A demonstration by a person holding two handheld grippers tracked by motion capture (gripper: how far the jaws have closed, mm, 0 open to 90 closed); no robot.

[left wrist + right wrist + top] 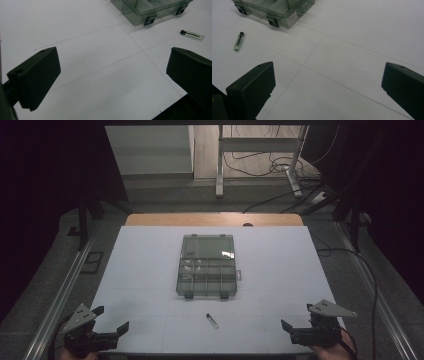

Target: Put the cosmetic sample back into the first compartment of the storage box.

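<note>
Right, small glass vial with a black cap lies flat on the white counter, between the two claws and just in front of the organizer box. Nothing touches it; bare sheet all around, plenty of room on both sides. Box sits mid-counter, lid swung open away from the person, well apart from every edge. Left claw at the near left corner, jaws wide, nothing between them. Right claw at the near right corner, jaws wide too, empty. Both hover close to the near edge, well apart from the vial. Forearms cut off at the bottom of the high view. Box contents hard to make out, a few pale bits in the compartments. Box is clear greenish plastic with dark latches; vial is a clear cylinder. Room beyond the counter is dark.
</note>
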